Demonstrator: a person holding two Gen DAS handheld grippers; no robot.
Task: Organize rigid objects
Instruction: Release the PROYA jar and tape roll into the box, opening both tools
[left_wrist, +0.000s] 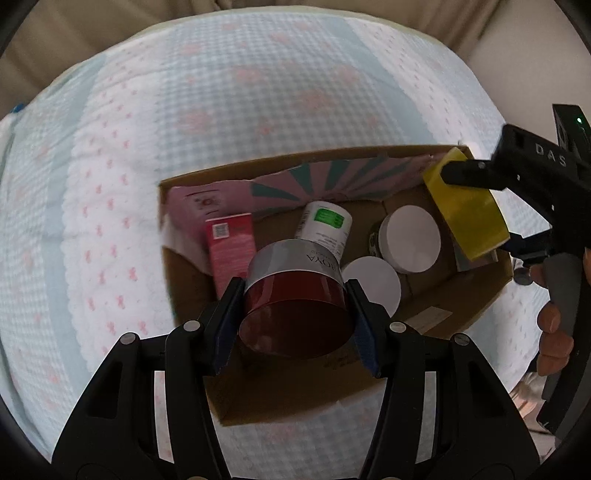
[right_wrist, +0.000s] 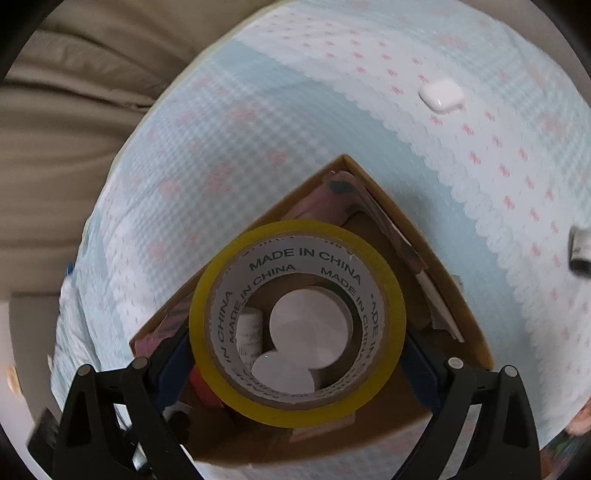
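My left gripper (left_wrist: 293, 306) is shut on a dark red jar with a silver lid (left_wrist: 295, 295) and holds it above the open cardboard box (left_wrist: 184, 277). My right gripper (right_wrist: 297, 354) is shut on a yellow tape roll (right_wrist: 297, 321) above the box's right end; the roll also shows in the left wrist view (left_wrist: 465, 210). Inside the box lie a pink carton (left_wrist: 231, 251), a white bottle with a green label (left_wrist: 327, 225) and two white round lids (left_wrist: 412, 238).
The box (right_wrist: 373, 439) sits on a light blue and white cloth with pink marks (left_wrist: 221, 110). A small white case (right_wrist: 442, 95) lies on the cloth beyond the box, and a dark-and-white item (right_wrist: 581, 251) at the right edge. Beige upholstery (right_wrist: 55, 129) lies behind.
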